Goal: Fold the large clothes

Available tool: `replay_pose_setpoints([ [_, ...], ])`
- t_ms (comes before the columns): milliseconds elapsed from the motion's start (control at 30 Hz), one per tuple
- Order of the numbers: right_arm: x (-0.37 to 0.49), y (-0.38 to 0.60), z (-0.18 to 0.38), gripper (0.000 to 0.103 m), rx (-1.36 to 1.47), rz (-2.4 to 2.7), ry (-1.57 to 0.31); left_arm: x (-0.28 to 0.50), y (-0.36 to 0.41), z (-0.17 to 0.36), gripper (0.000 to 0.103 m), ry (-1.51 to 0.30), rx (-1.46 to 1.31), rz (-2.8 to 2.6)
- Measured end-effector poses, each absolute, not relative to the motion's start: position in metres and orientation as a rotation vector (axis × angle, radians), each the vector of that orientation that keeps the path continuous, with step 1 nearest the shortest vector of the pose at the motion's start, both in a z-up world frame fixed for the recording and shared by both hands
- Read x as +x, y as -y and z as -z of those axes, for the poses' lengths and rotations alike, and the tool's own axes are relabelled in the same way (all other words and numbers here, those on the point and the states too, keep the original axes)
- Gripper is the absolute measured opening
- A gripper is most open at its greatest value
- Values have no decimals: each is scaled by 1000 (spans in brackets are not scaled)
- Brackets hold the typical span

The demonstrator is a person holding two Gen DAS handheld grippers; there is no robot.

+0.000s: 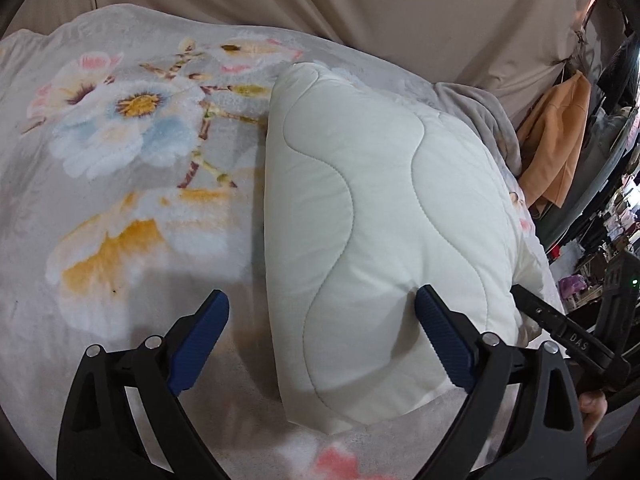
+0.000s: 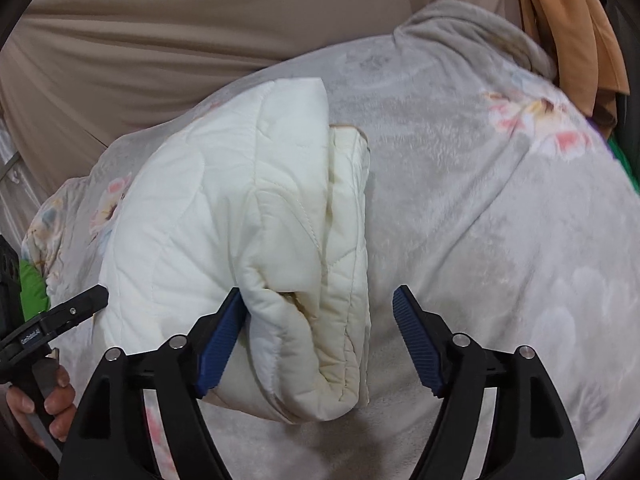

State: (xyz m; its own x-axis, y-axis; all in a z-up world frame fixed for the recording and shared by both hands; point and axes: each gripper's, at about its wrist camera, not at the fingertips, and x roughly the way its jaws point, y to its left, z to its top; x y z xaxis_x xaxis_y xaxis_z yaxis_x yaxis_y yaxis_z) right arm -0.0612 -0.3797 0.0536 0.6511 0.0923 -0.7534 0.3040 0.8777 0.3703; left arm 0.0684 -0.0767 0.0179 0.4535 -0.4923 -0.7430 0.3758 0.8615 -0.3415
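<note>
A white quilted jacket (image 1: pixel 380 220) lies folded into a thick bundle on a grey floral blanket (image 1: pixel 120 184). My left gripper (image 1: pixel 320 328) is open just above the bundle's near left edge; its right finger rests against the fabric. In the right wrist view the folded jacket (image 2: pixel 248 232) shows its layered open end. My right gripper (image 2: pixel 318 336) is open around that near end, its left finger touching the bundle's side. The other gripper's black tip (image 2: pixel 80 300) shows at the left, held by a hand.
The floral blanket (image 2: pixel 480 220) covers the whole bed. A beige curtain (image 1: pixel 360 0) hangs behind it. An orange garment (image 1: pixel 556 140) hangs at the right, beside cluttered shelves (image 1: pixel 612 240). A green item (image 2: pixel 34 284) shows at the bed's left edge.
</note>
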Motion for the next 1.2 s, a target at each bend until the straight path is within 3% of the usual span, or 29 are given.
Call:
replay_pose_setpoints([
  [100, -62, 385, -51, 75, 535, 102, -862, 67, 78, -21, 92, -954, -122, 546],
  [200, -59, 390, -43, 84, 565, 94, -880, 71, 75, -20, 95, -962, -126, 560],
  [633, -43, 402, -9, 85, 784, -92, -929, 101, 77, 4, 98, -1104, -277, 684],
  [1200, -17, 388, -5, 87, 796, -134, -946, 88, 136, -14, 98, -987, 30, 555],
])
